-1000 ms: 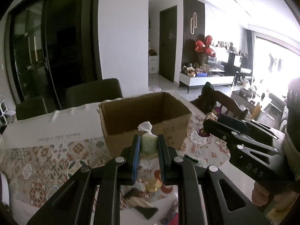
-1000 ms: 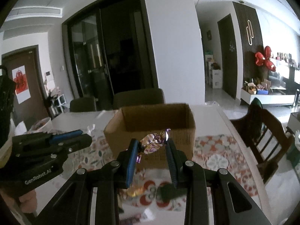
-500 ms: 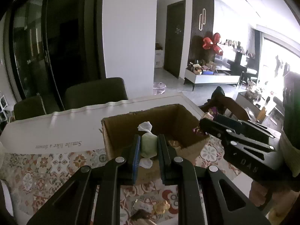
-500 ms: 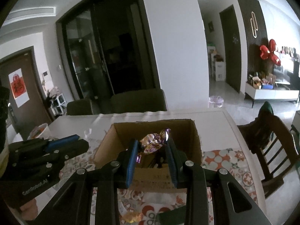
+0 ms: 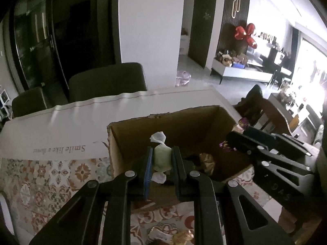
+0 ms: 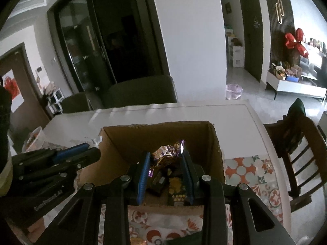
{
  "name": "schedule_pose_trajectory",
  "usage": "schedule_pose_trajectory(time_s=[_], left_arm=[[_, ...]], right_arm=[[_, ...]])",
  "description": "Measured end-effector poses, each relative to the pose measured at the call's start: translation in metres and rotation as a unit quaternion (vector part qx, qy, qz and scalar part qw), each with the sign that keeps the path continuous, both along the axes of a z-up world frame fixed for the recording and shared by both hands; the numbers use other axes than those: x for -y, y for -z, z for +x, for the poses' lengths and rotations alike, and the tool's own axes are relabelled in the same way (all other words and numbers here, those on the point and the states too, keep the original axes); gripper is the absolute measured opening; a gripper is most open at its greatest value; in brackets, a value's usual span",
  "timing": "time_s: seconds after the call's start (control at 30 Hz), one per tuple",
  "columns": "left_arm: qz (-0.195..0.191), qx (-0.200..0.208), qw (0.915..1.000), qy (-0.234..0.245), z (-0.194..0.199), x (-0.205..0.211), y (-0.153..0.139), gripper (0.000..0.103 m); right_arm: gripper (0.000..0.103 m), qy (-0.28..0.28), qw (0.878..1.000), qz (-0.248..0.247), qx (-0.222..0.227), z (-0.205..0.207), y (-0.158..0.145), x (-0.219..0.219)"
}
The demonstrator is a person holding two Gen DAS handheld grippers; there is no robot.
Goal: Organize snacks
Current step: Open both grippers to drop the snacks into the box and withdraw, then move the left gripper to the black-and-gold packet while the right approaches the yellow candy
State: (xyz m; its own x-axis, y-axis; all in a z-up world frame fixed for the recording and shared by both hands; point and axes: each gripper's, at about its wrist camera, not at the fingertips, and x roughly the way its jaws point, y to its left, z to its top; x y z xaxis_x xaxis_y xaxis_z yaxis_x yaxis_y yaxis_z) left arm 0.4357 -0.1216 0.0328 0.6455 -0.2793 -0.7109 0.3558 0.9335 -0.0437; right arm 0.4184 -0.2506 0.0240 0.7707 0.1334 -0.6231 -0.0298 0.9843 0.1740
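An open cardboard box [image 5: 163,114] stands on the patterned tablecloth and holds several wrapped snacks [image 6: 175,185]. My left gripper [image 5: 162,151] hangs over the box's near left part, its jaws starting to open, with a pale green twist-wrapped candy [image 5: 162,158] still pressed between the pads. My right gripper [image 6: 165,155] is shut on a shiny purple and gold wrapped candy [image 6: 166,150] above the box [image 6: 159,124] interior. Each gripper shows in the other's view: the right gripper [image 5: 231,140] over the box's right side, the left gripper [image 6: 92,149] at its left wall.
Loose wrapped candies [image 5: 179,236] lie on the tablecloth [image 5: 51,179] in front of the box. Dark upholstered chairs [image 5: 106,79] stand behind the table, a wooden chair [image 6: 300,143] at its right. A clear container [image 6: 33,138] sits at the table's far left.
Both grippers have moved forward with their candies, from in front of the box to over its open top. The box now looks larger and its contents show.
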Motion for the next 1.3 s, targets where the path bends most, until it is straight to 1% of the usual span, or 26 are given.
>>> schedule_pose_trajectory(time_s=[0.03, 0.07, 0.1, 0.13, 0.17, 0.2, 0.27, 0.33, 0.43, 0.6, 0.67, 0.77, 1.03, 1.17, 1.3], left_arm=[[0.0, -0.001, 1.0, -0.003, 0.001, -0.001, 0.0, 0.028], [-0.001, -0.001, 1.0, -0.006, 0.002, -0.003, 0.001, 0.035], [0.0, 0.0, 1.0, -0.007, 0.001, -0.004, 0.001, 0.037], [0.003, 0.004, 1.0, -0.008, 0.0, -0.005, 0.0, 0.038], [0.006, 0.007, 0.9999, -0.01, -0.002, -0.006, -0.001, 0.039], [0.01, 0.01, 0.9999, -0.011, -0.004, -0.007, -0.002, 0.04], [0.008, 0.017, 0.9998, -0.009, -0.013, -0.01, -0.005, 0.045], [0.007, 0.03, 0.9995, -0.007, -0.022, -0.012, -0.01, 0.047], [0.012, 0.055, 0.9984, -0.006, -0.038, -0.017, -0.016, 0.05], [0.009, 0.083, 0.9965, 0.008, -0.068, -0.025, -0.021, 0.05], [0.01, 0.088, 0.996, 0.008, -0.078, -0.028, -0.021, 0.05], [0.009, 0.101, 0.9948, 0.015, -0.094, -0.033, -0.021, 0.05], [0.012, 0.137, 0.9903, 0.023, -0.135, -0.042, -0.016, 0.05], [0.013, 0.134, 0.9908, 0.012, -0.149, -0.049, -0.004, 0.05], [0.012, 0.119, 0.9929, 0.003, -0.158, -0.056, 0.013, 0.05]], right_arm=[[0.032, 0.001, 1.0, -0.003, 0.0, 0.001, 0.0, 0.0], [0.035, 0.003, 1.0, -0.006, -0.002, 0.002, 0.001, 0.0], [0.039, 0.005, 1.0, -0.008, -0.006, 0.003, 0.001, 0.0], [0.05, 0.008, 1.0, -0.009, -0.009, 0.003, 0.002, 0.0], [0.055, 0.013, 1.0, -0.009, -0.008, 0.002, 0.002, 0.002], [0.056, 0.017, 1.0, -0.012, -0.004, 0.0, 0.002, 0.002], [0.056, 0.02, 1.0, -0.017, -0.001, -0.004, 0.0, 0.002], [0.058, 0.024, 1.0, -0.013, 0.002, -0.01, -0.002, 0.004], [0.066, 0.028, 0.999, -0.015, 0.015, -0.022, -0.006, 0.003], [0.067, 0.028, 0.998, -0.025, 0.042, -0.049, -0.015, -0.003], [0.071, 0.03, 0.998, -0.027, 0.054, -0.061, -0.018, -0.005], [0.071, 0.028, 0.997, -0.031, 0.069, -0.077, -0.02, -0.009], [0.071, 0.027, 0.995, -0.036, 0.086, -0.11, -0.015, -0.015], [0.071, 0.026, 0.995, -0.041, 0.092, -0.127, -0.005, -0.02], [0.071, 0.031, 0.995, -0.042, 0.089, -0.143, 0.009, -0.024]])
